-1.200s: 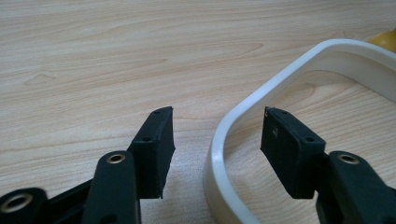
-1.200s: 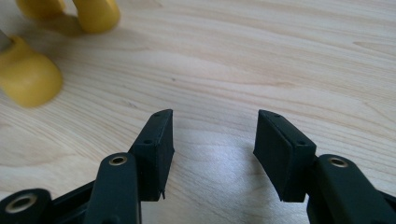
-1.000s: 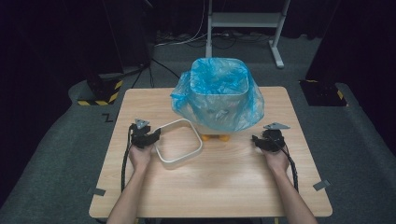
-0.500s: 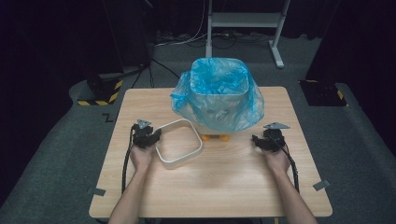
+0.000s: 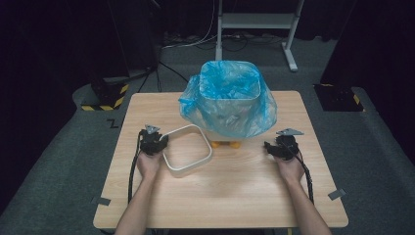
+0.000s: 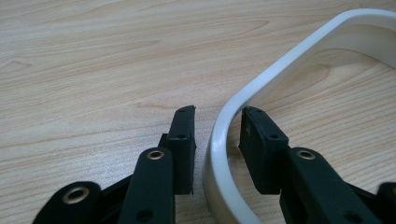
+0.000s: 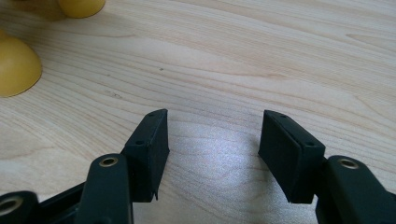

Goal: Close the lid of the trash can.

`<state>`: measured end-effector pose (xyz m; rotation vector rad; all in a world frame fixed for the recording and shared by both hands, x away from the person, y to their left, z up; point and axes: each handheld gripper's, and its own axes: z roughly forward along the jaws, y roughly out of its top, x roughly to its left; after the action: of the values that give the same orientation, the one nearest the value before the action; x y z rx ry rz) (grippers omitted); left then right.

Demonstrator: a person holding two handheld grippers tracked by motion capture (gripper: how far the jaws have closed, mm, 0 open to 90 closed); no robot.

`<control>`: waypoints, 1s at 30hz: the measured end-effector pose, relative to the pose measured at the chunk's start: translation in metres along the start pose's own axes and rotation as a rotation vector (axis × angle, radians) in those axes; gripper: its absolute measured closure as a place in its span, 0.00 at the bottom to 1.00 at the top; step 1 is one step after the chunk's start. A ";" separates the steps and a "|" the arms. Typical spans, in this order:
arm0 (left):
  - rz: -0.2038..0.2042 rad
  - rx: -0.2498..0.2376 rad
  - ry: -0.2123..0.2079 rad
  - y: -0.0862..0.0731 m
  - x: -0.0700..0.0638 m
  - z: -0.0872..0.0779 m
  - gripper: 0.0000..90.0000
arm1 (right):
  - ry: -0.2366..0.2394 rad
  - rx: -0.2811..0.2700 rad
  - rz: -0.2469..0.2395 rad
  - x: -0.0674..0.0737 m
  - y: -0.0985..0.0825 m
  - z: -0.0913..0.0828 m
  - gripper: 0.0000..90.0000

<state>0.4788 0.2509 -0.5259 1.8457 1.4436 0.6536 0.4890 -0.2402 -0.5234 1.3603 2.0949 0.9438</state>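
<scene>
From the high view, a person sat at the near edge of a light wooden tabletop, a black two-jaw gripper in each hand. The left gripper met the left side of a white rounded-square ring lying flat left of centre, while the right gripper rested well apart toward the right edge. A white bin lined with a blue plastic bag stood near the far edge, with yellow pieces showing at its foot. In the left gripper view, the left gripper had its jaws straddling the ring's wall, one inside, one outside; they had just been closing, yet narrow gaps remained beside both pads. In the right gripper view, the right gripper held its jaws spread over bare wood, with yellow domed pieces at the upper left.
</scene>
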 end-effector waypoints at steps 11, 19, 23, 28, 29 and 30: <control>0.019 0.013 0.002 0.001 -0.002 0.001 0.82 | -0.004 0.001 0.003 0.000 0.000 0.000 0.46; 0.018 0.013 0.002 0.001 -0.002 0.001 0.84 | -0.004 -0.001 0.001 0.000 0.000 0.000 0.46; 0.020 0.014 -0.001 0.001 -0.002 0.001 0.85 | -0.007 0.001 0.002 0.000 0.000 0.000 0.45; 0.021 0.014 -0.001 0.001 -0.002 0.001 0.86 | -0.007 0.001 0.003 0.000 0.000 0.000 0.45; 0.020 0.014 -0.001 0.001 -0.002 0.001 0.86 | -0.008 0.001 0.003 0.000 0.000 0.000 0.45; 0.021 0.014 -0.003 0.001 -0.002 0.001 0.86 | -0.008 0.001 0.003 0.000 0.000 0.000 0.45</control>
<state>0.4797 0.2484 -0.5262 1.8746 1.4321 0.6526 0.4890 -0.2401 -0.5234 1.3658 2.0886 0.9371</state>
